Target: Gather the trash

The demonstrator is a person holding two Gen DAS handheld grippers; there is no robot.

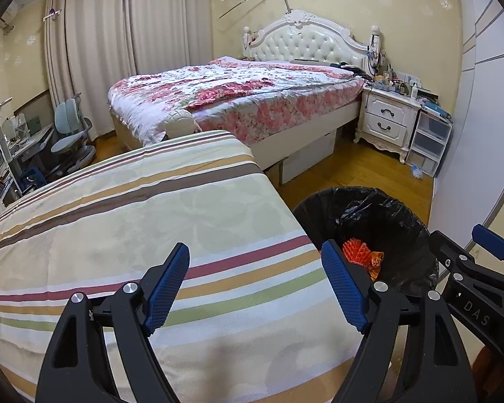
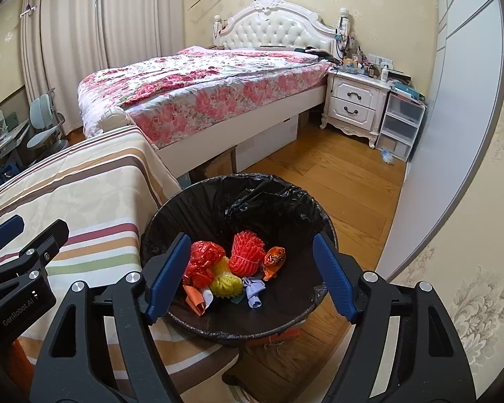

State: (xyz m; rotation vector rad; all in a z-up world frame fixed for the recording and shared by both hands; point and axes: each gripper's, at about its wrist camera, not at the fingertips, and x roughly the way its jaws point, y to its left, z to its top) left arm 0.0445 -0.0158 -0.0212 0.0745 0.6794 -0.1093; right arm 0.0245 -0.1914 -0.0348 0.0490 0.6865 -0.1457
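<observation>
A round bin with a black liner (image 2: pixel 285 201) stands on the wood floor beside a table with a striped cloth (image 1: pixel 151 218). Inside lie several pieces of trash: a red foam net (image 2: pixel 247 255), a red plastic wrapper (image 2: pixel 203 258), a yellow foam net (image 2: pixel 225 285), an orange wrapper (image 2: pixel 275 257) and small scraps. My right gripper (image 2: pixel 252 275) is open and empty, above the bin. My left gripper (image 1: pixel 255 288) is open and empty, above the cloth's right edge; the bin (image 1: pixel 386 208) is to its right. The red net shows there too (image 1: pixel 354 252).
A bed with a floral quilt (image 2: pixel 201 94) stands behind. A white nightstand (image 2: pixel 352 107) and plastic drawers (image 2: pixel 401 124) stand at the back right. A small scrap (image 2: pixel 386 156) lies on the floor by the drawers. A desk chair (image 1: pixel 70 131) is at left.
</observation>
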